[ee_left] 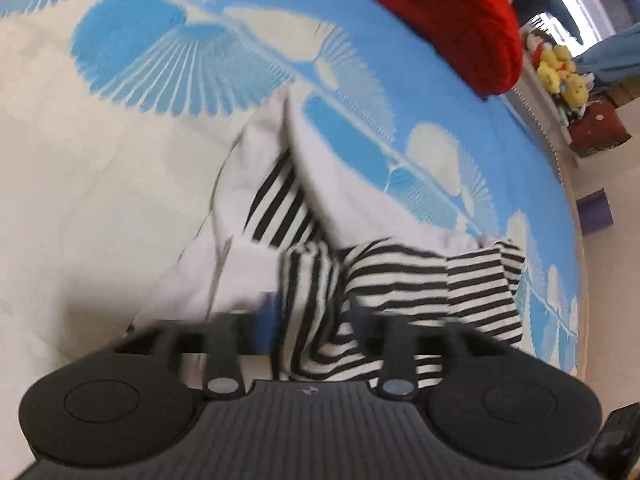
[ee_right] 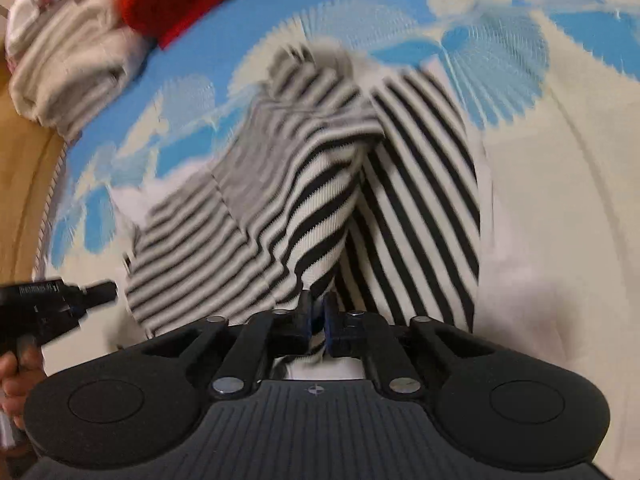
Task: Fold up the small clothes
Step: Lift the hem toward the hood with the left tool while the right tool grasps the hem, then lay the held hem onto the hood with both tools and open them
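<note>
While both cameras look down at a bed with a blue and cream bedspread [ee_left: 132, 160], a small black-and-white striped garment [ee_right: 304, 184] lies rumpled across the middle of it, partly over a white cloth [ee_left: 248, 168].

Farthest left in the right wrist view, a person's hand [ee_right: 16, 376] grips the handle of the left gripper [ee_left: 308, 312]. From that gripper's own camera its jaws stand apart, with a bunched fold of striped fabric rising between them — the pads do not look pressed against it, though blur makes the contact hard to judge. It seems placed to take or steady one side of the garment.

Toward the centre, the right gripper [ee_right: 318, 316] has its jaws nearly together, clamped on a ridge of the striped cloth. The fabric runs up from the pinch in a taut crease, which suggests this edge is held so it can be lifted and carried over for a fold.

Beyond the garment, a pile of pale folded clothes [ee_right: 68, 64] and a red knitted item [ee_left: 448, 16] sit near the bed's edge — likely set aside so the folding area stays free. At the far right of the left view, yellow soft toys [ee_left: 560, 72] rest on a shelf off the bed.
</note>
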Motion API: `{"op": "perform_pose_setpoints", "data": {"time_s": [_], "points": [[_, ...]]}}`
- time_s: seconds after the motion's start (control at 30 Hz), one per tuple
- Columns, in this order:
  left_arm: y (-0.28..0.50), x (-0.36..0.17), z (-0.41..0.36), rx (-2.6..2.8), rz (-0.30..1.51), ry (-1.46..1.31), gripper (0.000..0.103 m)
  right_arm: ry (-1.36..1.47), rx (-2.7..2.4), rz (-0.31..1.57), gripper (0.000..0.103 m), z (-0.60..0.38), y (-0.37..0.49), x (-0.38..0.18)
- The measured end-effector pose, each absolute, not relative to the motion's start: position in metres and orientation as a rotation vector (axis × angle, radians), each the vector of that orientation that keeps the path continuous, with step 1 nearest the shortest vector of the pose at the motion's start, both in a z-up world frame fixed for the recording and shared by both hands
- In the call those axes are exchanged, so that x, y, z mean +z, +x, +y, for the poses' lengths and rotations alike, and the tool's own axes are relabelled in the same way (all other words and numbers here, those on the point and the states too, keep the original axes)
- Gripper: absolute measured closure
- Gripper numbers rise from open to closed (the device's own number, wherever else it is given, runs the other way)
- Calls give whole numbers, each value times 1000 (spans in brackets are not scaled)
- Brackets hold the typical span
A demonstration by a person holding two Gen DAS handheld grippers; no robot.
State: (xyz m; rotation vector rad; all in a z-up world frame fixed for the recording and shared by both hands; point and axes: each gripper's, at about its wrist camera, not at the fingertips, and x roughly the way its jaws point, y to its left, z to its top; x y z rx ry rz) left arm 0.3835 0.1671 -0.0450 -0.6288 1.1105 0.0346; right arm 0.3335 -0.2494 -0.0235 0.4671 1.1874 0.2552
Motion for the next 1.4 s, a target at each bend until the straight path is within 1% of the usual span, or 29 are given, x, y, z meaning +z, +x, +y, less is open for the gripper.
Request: {"op": "perform_pose_setpoints", "data": {"time_s": [0.03, 0.07, 0.13, 0.27, 0.3, 0.33, 0.37, 0.4, 0.43, 0.47, 0.5, 0.57, 0.63, 0.7, 0.77, 0.83, 0.9, 0.93, 0.97, 1.0, 1.03, 1.07, 1.1, 1.13, 1.2, 1.23, 1.27, 1.33, 1.4], "points": [[383, -44, 165, 33, 1107, -629, 40, 481, 254, 1148, 71, -251, 336, -17], [383, -45, 162, 28, 1115, -635, 39, 499, 244, 1101, 56, -255, 340, -11], [385, -55, 151, 22, 1161, -639, 39, 532, 205, 1020, 51, -262, 348, -5], [384, -73, 130, 47, 1221, -590, 40, 631, 112, 1001, 51, -276, 376, -19], [386, -77, 125, 55, 1227, -574, 43, 662, 91, 1000, 51, -279, 379, -23], [387, -79, 124, 54, 1225, -564, 60, 694, 66, 997, 51, -282, 383, -27], [388, -79, 124, 52, 1220, -558, 75, 715, 54, 993, 52, -282, 387, -32], [390, -78, 126, 51, 1211, -559, 97, 728, 45, 988, 52, -281, 390, -35], [392, -74, 130, 50, 1187, -557, 98, 731, 37, 989, 63, -277, 393, -39], [394, -68, 132, 56, 1151, -534, 99, 736, 40, 992, 88, -274, 394, -44], [395, -58, 134, 62, 1101, -487, 99, 752, 64, 1006, 102, -272, 395, -47], [393, -34, 140, 46, 996, -426, 99, 801, 117, 1000, 102, -267, 395, -48], [389, -20, 153, 41, 940, -434, 99, 817, 177, 955, 102, -263, 387, -33], [385, -14, 168, 59, 918, -449, 99, 856, 263, 899, 102, -263, 375, -19], [385, -18, 178, 68, 934, -472, 99, 868, 301, 884, 102, -265, 365, -14], [389, -35, 176, 39, 1035, -457, 97, 829, 256, 971, 102, -266, 360, -27], [395, -56, 166, 12, 1181, -395, 95, 662, 162, 1172, 101, -260, 363, -53], [395, -61, 164, 30, 1205, -369, 95, 563, 91, 1253, 101, -258, 362, -67], [391, -61, 162, 51, 1192, -354, 94, 499, 27, 1278, 98, -258, 361, -73], [390, -55, 161, 58, 1160, -354, 91, 454, -24, 1270, 98, -261, 361, -74], [388, -48, 161, 56, 1127, -363, 86, 455, -32, 1244, 98, -263, 362, -69], [387, -38, 161, 57, 1081, -374, 84, 473, -25, 1192, 98, -266, 363, -60], [384, -27, 160, 63, 1014, -374, 78, 485, -11, 1115, 98, -268, 364, -46], [383, -20, 159, 63, 963, -366, 76, 480, 8, 1028, 98, -266, 364, -31], [381, -12, 150, 33, 913, -350, 76, 445, 84, 875, 97, -256, 365, -8], [380, -12, 147, 15, 905, -358, 76, 435, 133, 825, 92, -251, 365, -2], [380, -16, 145, 2, 906, -370, 76, 428, 192, 784, 81, -244, 367, 2], [383, -26, 141, -27, 924, -400, 76, 430, 248, 769, 73, -233, 372, -4], [389, -36, 141, -38, 935, -429, 76, 471, 271, 795, 72, -225, 386, -15]]}}
